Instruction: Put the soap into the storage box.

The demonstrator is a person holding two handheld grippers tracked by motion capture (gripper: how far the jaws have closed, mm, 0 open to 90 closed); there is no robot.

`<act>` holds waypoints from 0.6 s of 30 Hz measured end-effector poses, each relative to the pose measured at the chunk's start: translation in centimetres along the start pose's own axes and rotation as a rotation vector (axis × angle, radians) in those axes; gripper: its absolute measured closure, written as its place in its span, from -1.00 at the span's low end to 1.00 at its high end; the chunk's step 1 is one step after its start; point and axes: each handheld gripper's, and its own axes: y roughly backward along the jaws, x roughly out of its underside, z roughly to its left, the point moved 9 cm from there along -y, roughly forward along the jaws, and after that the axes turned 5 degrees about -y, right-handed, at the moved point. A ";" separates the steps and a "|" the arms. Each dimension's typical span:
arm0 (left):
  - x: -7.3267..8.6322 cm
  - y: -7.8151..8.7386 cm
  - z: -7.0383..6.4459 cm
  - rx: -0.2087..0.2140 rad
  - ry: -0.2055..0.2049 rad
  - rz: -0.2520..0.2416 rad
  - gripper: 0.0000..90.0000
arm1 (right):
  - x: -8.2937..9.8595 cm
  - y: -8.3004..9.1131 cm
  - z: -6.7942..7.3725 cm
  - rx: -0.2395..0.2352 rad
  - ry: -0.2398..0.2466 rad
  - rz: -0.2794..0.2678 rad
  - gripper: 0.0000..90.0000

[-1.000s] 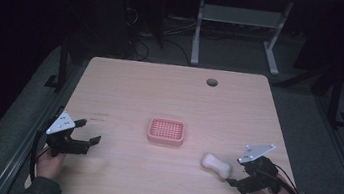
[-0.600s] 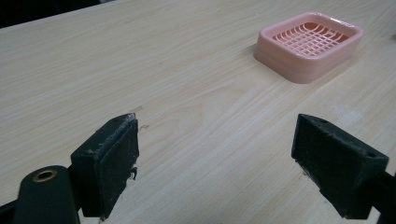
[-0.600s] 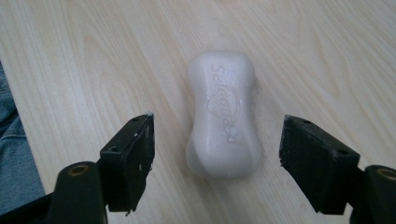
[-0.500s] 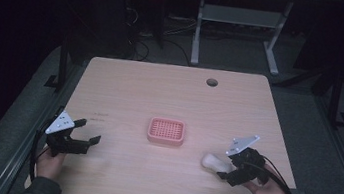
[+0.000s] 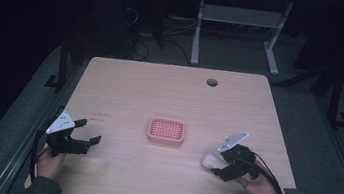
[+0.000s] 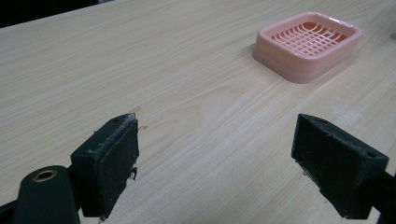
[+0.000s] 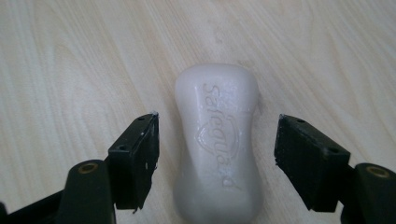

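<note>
A white bar of soap (image 7: 218, 140) lies flat on the wooden table, its embossed face up. My right gripper (image 7: 217, 161) is open, its two jaws standing either side of the bar with a gap on each side. From above, the soap (image 5: 210, 160) sits just left of my right gripper (image 5: 224, 167), near the table's front right. A pink slotted soap dish (image 5: 166, 131) rests at the table's middle, seen too at the upper right as the dish (image 6: 308, 44) in the left gripper view. At the front left my left gripper (image 5: 90, 134) is open over bare wood, as is the left gripper (image 6: 224, 163).
The table (image 5: 160, 90) has a round cable hole (image 5: 212, 82) near its far edge. A white desk frame (image 5: 239, 30) and cables stand on the dark floor behind. A person's hands hold both grippers at the near edge.
My right gripper has moved left and forward until its jaws straddle the soap. The left gripper and the dish have stayed put.
</note>
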 end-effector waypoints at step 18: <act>-0.1 -0.2 -0.3 0.006 -0.024 0.004 -0.68 | 0.6 -1.5 -0.3 0.008 -0.009 0.021 -0.08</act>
